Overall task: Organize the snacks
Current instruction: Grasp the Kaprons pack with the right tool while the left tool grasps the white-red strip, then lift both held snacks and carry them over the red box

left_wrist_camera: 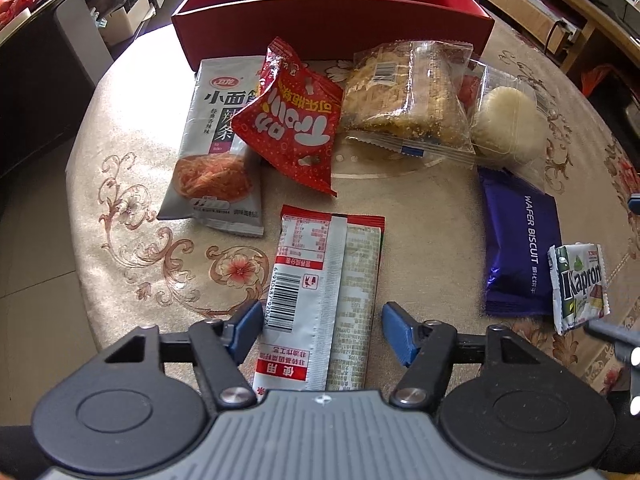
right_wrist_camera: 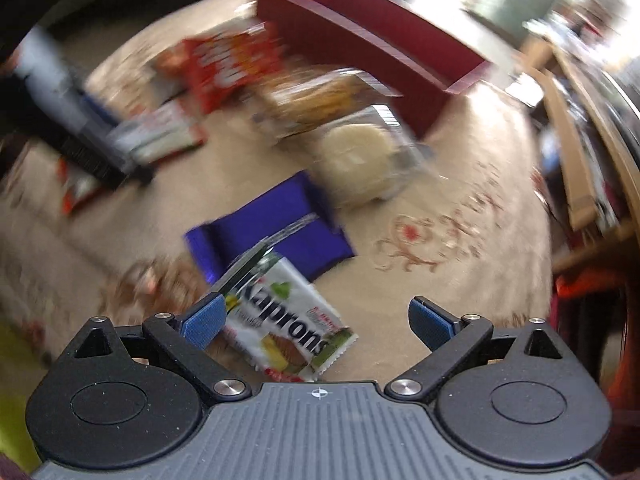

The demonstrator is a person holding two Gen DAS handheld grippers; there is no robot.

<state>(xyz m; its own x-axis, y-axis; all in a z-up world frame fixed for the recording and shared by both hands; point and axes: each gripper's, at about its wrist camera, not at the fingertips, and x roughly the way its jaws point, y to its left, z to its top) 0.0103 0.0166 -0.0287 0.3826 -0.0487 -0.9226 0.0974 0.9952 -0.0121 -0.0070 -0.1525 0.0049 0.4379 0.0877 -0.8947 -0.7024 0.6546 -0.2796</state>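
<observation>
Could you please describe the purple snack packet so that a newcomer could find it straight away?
Start at the red box at the table's far edge and come towards the near right. The purple packet lies flat beside the small white Kaprons sachet, the only dark purple wrapper, lettered WAFER BISCUIT.

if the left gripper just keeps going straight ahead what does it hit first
Probably the long silver packet with the barcode, which lies lengthwise between the open fingers of the left gripper. Past it sits the red Trolli bag, then the red box. Height above the table is hard to judge.
</observation>
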